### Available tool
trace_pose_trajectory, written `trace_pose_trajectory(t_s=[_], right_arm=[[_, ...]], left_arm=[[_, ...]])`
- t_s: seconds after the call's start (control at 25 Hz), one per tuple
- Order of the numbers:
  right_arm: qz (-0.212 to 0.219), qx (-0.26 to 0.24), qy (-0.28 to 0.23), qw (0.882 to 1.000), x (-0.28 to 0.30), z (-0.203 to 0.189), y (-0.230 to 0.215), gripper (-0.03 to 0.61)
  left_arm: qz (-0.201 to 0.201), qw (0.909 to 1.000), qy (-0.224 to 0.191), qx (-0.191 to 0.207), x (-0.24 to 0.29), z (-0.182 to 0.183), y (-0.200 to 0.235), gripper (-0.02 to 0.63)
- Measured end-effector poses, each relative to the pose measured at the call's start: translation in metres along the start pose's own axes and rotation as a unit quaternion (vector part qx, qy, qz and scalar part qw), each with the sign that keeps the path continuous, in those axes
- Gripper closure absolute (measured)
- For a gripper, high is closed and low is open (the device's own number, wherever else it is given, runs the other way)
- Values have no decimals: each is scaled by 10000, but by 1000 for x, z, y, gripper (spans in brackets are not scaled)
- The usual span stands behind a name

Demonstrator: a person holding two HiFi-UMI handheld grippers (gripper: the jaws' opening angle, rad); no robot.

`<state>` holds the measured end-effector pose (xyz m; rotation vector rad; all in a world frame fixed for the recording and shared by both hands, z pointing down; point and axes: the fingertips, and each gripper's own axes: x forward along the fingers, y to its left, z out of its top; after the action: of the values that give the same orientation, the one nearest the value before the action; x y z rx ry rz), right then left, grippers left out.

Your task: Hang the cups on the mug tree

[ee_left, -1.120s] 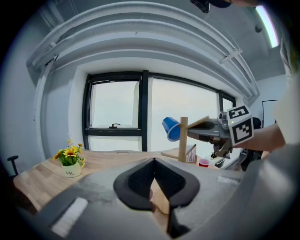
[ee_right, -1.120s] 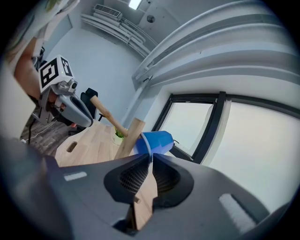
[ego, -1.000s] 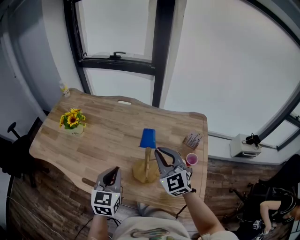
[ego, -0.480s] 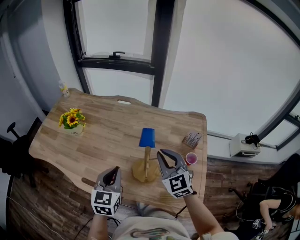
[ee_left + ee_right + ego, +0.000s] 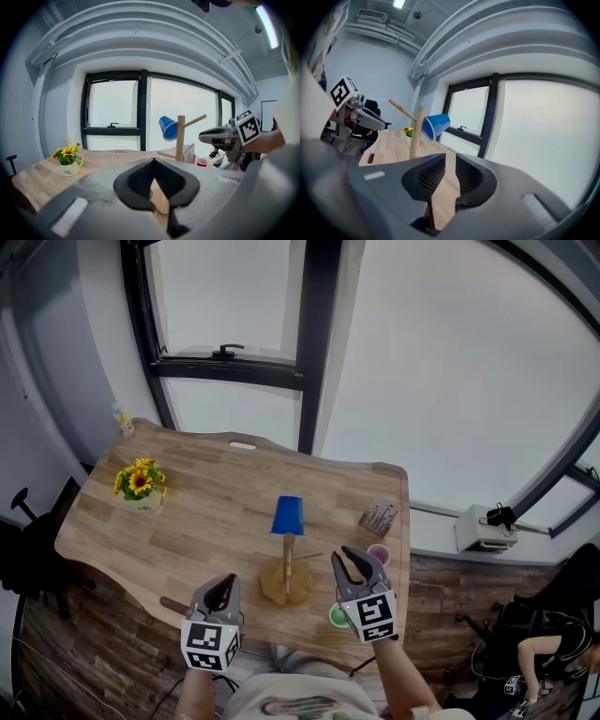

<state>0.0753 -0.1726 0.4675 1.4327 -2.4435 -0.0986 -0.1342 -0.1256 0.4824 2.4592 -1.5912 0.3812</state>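
Note:
A wooden mug tree (image 5: 288,563) stands near the table's front edge, with a blue cup (image 5: 287,515) hung on its far peg. The left gripper view shows the same tree (image 5: 180,138) and blue cup (image 5: 168,127). My right gripper (image 5: 352,562) is to the right of the tree. Its jaws have just been opening and nothing is between them (image 5: 451,157). A green cup (image 5: 338,616) stands beside its marker cube, and a pink cup (image 5: 379,554) just beyond its tips. My left gripper (image 5: 222,585) hovers left of the tree, jaws together (image 5: 153,160) and empty.
A sunflower pot (image 5: 139,486) sits at the table's far left and a small card box (image 5: 380,517) near its right edge. The wooden table (image 5: 206,512) ends close behind both grippers. A window frame (image 5: 305,343) rises behind. A person (image 5: 539,652) sits at lower right.
My right gripper has drifted right, away from the tree, and its jaws have spread. The green cup now shows beside its cube. The left gripper has not moved.

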Motion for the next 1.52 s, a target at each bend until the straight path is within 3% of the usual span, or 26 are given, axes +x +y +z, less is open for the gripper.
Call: trace_pose_trajectory(t_s=[0.36,0.8,1.28,1.52], right_arm=[[-744,1029,411,9911,-27,-52,-48,431],[-1421,2130,961,9619,-54,-112,-95,383],[-1734,3417,1442,9124,-53,-172,-119,382],[-1816,4165,1700,8745,-44,-202,-123,383]], left_arm=[[-65,9999,56,66,6,-1,-8,609],[-76,9997,218,80,17,-7,-4,609],[-80,9994,348,34,38,-12,4,609],[13,9990,433,-127,47,-21,14,609]])
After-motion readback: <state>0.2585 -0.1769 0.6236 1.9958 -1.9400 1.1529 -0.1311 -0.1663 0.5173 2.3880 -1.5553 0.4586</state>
